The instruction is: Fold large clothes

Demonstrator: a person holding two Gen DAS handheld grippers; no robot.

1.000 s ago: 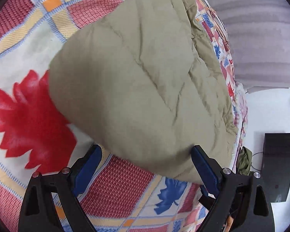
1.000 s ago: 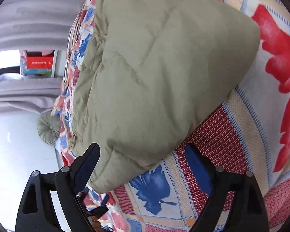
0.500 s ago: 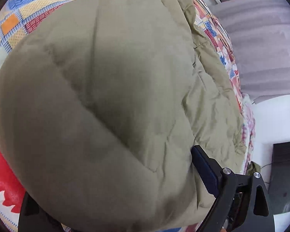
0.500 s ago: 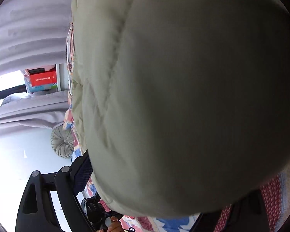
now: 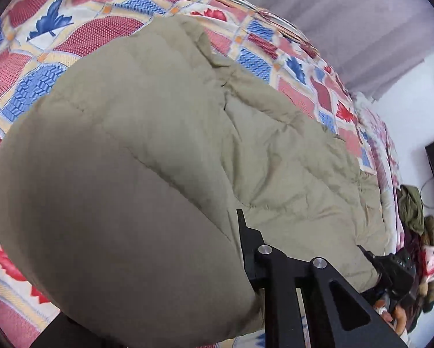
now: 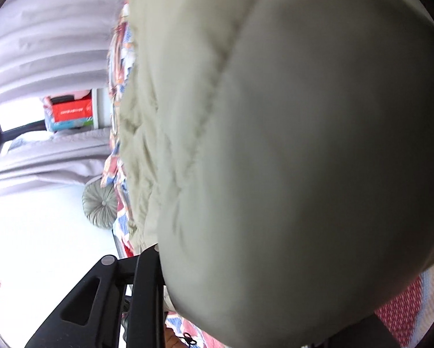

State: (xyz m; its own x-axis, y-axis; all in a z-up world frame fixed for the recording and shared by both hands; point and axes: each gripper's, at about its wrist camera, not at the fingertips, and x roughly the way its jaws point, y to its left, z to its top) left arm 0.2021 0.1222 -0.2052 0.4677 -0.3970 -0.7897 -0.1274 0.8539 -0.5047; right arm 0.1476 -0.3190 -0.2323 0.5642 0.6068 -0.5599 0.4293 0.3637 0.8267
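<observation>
- One large garment, a puffy olive quilted jacket (image 5: 164, 150), is lying on the bed over a patterned bedspread (image 5: 80, 34), with its near end bulging up against both lenses.
- Padding is making it look light and soft, so it is probably compressing under a grip and springing back; the smooth shell is likely slipping unless a deep fold of cloth is taken.
- Best holds are judged to be the two near corners or the stitched hem, where the quilting lines are giving firmer purchase than the loose billows.
- Left gripper (image 5: 246, 264) is showing a single finger pressed against the fabric; its jaws seem clamped on the jacket, the other finger being buried.
- Right gripper (image 6: 159, 264) is likewise half hidden, its jaws apparently closed on the near edge.
- Grey curtains (image 6: 43, 46) and a round cushion (image 6: 99, 207) are lying beyond the bed.
</observation>
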